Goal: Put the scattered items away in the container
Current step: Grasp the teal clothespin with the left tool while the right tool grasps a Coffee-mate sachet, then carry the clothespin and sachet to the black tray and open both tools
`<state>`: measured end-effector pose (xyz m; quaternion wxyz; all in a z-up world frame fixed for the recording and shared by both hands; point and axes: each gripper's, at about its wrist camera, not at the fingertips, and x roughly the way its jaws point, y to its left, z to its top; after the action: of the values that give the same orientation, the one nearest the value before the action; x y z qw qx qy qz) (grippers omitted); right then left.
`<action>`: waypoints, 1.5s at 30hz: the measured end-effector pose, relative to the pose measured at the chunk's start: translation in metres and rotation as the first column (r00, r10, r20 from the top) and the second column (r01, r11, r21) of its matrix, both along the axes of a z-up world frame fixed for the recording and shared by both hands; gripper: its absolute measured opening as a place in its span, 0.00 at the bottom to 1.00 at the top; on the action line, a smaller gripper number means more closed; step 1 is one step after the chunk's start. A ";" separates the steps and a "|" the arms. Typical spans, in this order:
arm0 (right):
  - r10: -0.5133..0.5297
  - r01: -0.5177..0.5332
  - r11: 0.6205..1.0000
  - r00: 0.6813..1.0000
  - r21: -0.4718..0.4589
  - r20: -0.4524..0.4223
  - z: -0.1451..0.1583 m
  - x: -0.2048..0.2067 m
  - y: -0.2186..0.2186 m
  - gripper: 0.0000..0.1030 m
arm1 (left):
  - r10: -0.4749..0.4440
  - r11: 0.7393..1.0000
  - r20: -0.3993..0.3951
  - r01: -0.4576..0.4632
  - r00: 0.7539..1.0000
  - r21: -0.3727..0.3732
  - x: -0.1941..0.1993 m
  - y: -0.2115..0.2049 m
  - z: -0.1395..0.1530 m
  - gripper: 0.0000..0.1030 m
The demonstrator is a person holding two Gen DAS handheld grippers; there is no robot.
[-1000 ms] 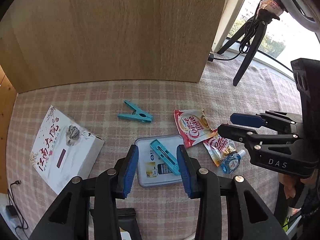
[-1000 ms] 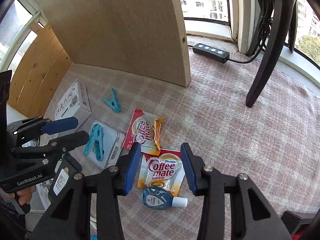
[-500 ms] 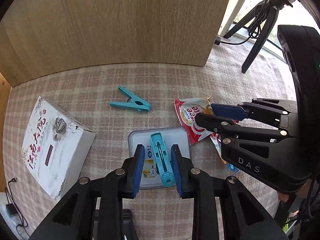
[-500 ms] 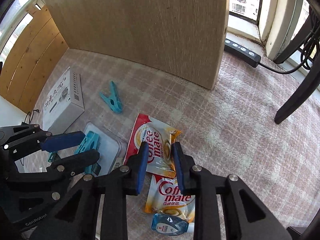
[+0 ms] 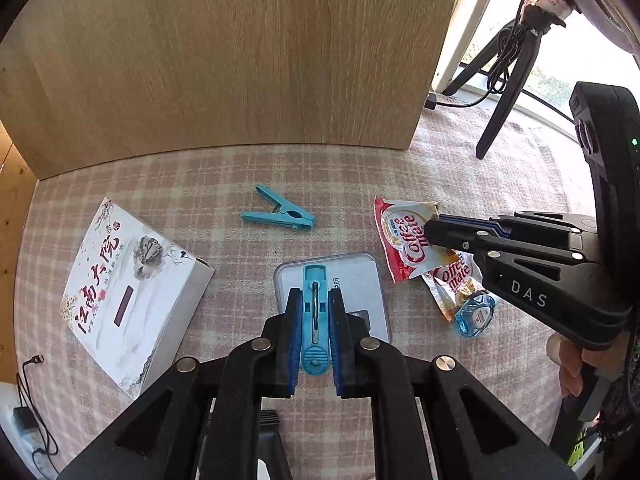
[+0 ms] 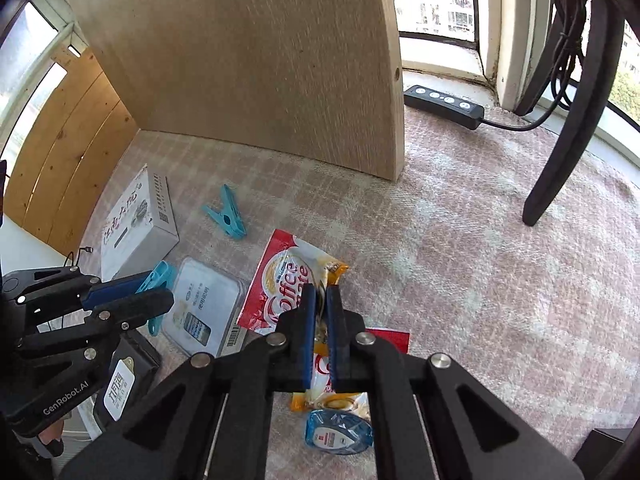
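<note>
Clothespin [image 5: 315,320] pinched between left gripper [image 5: 315,334] pads, long axis parallel to fingers, poised above clear lidded case [image 5: 362,280]. Coffee-mate sachet [image 6: 288,280] nipped edgewise in right gripper [image 6: 320,332], just right of case. Second clothespin [image 5: 280,214] loose beyond; white box [image 5: 128,284] further left, open cloth between.

The left gripper [image 5: 313,322] is reaching forward and down over the clear flat case [image 5: 362,280], its fingers [image 5: 291,328] closing tight on the blue clothespin [image 5: 315,312] lying on that case. The right gripper [image 6: 319,322] is sitting just right of the case, pinching the upper Coffee-mate sachet [image 6: 280,280] between nearly closed fingers [image 6: 307,320].
</note>
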<state>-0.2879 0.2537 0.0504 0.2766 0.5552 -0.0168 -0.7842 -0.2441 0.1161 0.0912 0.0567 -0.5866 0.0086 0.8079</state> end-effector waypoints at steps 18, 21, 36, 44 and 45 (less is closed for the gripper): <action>-0.326 0.316 0.944 0.935 -0.090 -0.142 0.105 0.121 0.203 0.05 | -0.351 0.924 -0.162 0.370 0.922 0.100 0.067 0.161 0.083 0.11; -0.433 0.429 0.901 0.885 -0.062 -0.171 0.116 0.153 0.266 0.05 | -0.445 0.875 -0.184 0.469 0.876 0.115 0.085 0.208 0.094 0.11; -0.762 0.774 0.634 0.625 0.003 -0.171 0.115 0.219 0.449 0.45 | -0.634 0.726 -0.276 0.679 0.722 0.110 0.132 0.363 0.118 0.57; -0.731 0.750 0.662 0.647 0.006 -0.217 0.126 0.223 0.438 0.45 | -0.616 0.747 -0.264 0.656 0.742 0.103 0.122 0.339 0.115 0.52; -0.726 0.745 0.667 0.652 0.005 -0.218 0.127 0.221 0.435 0.45 | -0.613 0.751 -0.260 0.652 0.746 0.100 0.120 0.335 0.115 0.51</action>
<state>-0.0671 0.6884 0.1771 -0.0910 0.4324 -0.1761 -0.8796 -0.1238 0.4509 0.2057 0.3809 -0.4514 0.1386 0.7949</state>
